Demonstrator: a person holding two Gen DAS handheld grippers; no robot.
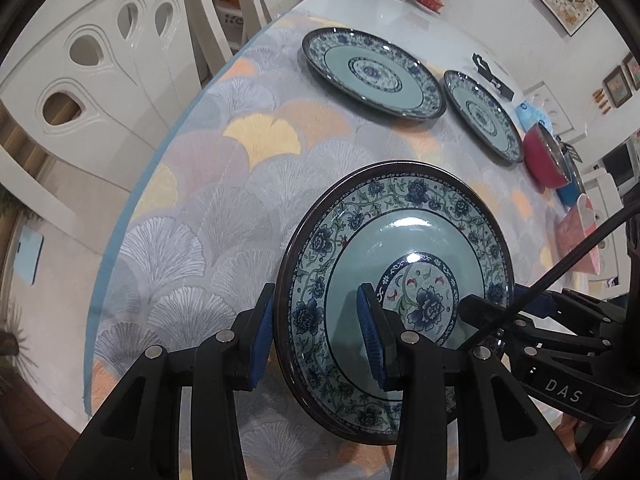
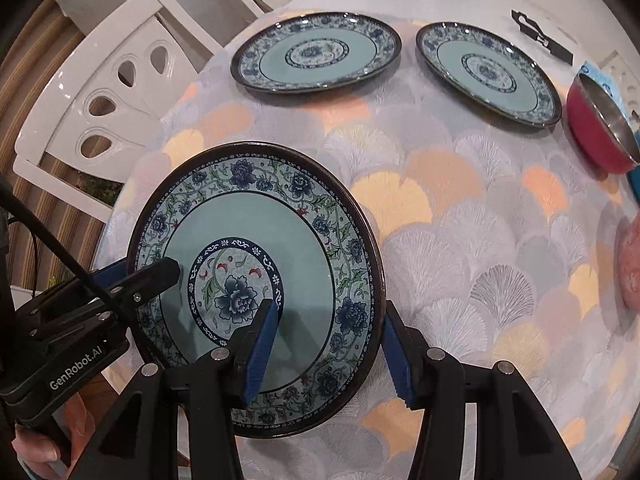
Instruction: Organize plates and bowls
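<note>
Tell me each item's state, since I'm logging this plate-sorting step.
Near plate: held by both grippers at opposite rims, tilted.
Left gripper: jaws shut on the near plate's rim.
Right gripper: jaws shut on the near plate's rim.
Far left plate: lying flat on the tablecloth, empty.
Far right plate: lying flat, empty.
Red bowl: upright, contents not visible.

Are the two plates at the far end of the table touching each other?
Apart. The right wrist view shows tablecloth between the left far plate and the right far plate.
</note>
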